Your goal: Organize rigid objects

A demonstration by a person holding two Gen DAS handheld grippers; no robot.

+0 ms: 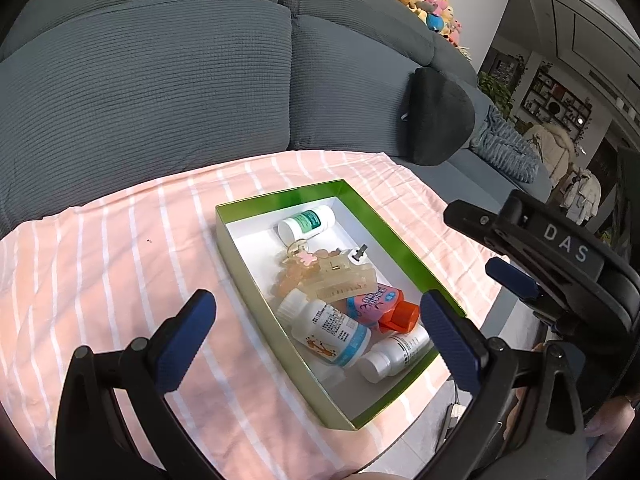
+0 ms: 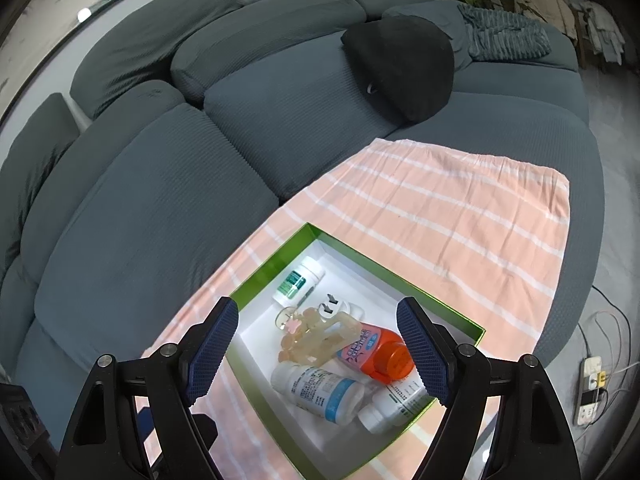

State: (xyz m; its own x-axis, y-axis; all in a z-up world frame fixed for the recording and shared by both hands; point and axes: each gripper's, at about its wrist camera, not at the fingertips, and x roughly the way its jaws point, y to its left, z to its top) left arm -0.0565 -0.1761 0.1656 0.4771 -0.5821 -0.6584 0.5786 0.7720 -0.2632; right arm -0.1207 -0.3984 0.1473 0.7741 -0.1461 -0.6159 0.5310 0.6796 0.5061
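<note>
Both tongs (image 1: 316,332) (image 2: 316,354) wide open, empty; green box (image 1: 360,216) holds four bottles, hair claw (image 1: 340,276), plug.

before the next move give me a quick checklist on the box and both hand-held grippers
1. Left hand-held gripper empty, jaws apart: ok.
2. Right hand-held gripper empty, jaws apart: ok.
3. Green box flat on the striped cloth: ok.
4. All items inside the box: three white bottles, the orange-capped bottle, the hair clip: ok.
5. Nothing left out on the cloth: ok in both views.
6. Items lying neatly: not ok, they overlap.
</note>
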